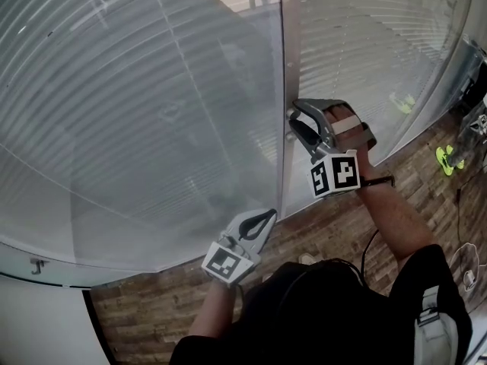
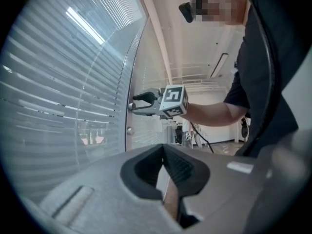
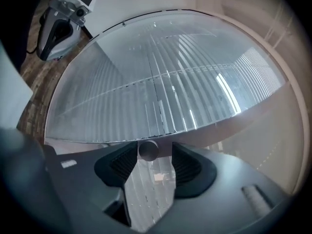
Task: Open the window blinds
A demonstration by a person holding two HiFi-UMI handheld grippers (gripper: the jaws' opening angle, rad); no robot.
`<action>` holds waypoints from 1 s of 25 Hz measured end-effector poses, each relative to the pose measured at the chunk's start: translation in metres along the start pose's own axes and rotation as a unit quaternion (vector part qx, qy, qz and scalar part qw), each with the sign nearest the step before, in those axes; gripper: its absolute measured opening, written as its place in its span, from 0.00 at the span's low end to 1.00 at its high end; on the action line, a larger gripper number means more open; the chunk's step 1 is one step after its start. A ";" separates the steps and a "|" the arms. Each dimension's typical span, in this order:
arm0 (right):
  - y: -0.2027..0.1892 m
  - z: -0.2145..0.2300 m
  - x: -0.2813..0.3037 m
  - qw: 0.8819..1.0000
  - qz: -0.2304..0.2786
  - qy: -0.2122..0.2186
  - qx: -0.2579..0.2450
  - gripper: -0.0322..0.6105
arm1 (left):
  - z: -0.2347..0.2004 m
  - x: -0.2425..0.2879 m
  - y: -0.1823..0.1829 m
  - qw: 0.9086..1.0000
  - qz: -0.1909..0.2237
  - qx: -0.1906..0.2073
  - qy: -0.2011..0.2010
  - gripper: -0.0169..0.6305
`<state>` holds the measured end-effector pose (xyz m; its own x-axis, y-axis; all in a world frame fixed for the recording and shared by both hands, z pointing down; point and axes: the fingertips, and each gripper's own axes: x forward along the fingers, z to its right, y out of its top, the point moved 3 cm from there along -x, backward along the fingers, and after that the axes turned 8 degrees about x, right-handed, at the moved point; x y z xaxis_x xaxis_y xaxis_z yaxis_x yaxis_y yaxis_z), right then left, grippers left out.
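Note:
White slatted blinds hang behind two glass panes, split by a grey upright frame. My right gripper is up against that frame. In the right gripper view a small round knob sits between the open pads of the right gripper, with a gap on the knob's right side. The left gripper view shows the right gripper at the frame, with a second small knob below it. My left gripper hangs lower, near the glass, shut and empty, its tips together; it also appears as the left gripper in the right gripper view.
A brick-pattern wooden floor runs along the foot of the windows. A green object and other gear lie at the right. A white wall section with a small hook stands at the lower left.

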<state>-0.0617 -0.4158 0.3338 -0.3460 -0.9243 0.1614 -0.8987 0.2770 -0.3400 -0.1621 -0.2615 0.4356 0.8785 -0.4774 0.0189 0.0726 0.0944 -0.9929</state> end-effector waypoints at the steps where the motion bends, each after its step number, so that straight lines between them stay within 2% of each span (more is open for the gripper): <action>1: 0.000 -0.001 0.001 1.000 -0.001 0.001 -0.006 0.38 | -0.001 -0.001 0.000 1.000 0.000 -0.001 0.002 0.03; 8: -0.002 -0.004 0.003 1.000 -0.007 0.000 -0.023 0.37 | -0.002 -0.002 -0.003 1.000 -0.001 -0.002 0.004 0.03; 10: -0.003 -0.005 0.004 1.000 -0.009 0.001 -0.030 0.32 | 0.000 -0.001 -0.005 1.000 -0.002 -0.006 0.003 0.03; 11: -0.003 -0.006 0.004 0.999 -0.011 0.002 -0.032 0.26 | 0.001 -0.002 -0.005 1.000 -0.003 -0.008 0.003 0.03; 12: -0.003 -0.007 0.004 0.999 -0.012 0.004 -0.032 0.26 | 0.002 -0.002 -0.006 1.000 -0.003 -0.010 0.003 0.03; 25: -0.004 -0.006 0.004 1.000 -0.010 -0.004 -0.004 0.25 | 0.000 -0.006 -0.010 1.000 -0.002 -0.015 0.010 0.03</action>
<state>-0.0614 -0.4190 0.3413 -0.3256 -0.9316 0.1617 -0.9074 0.2599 -0.3302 -0.1677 -0.2594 0.4454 0.8682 -0.4957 0.0214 0.0623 0.0661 -0.9959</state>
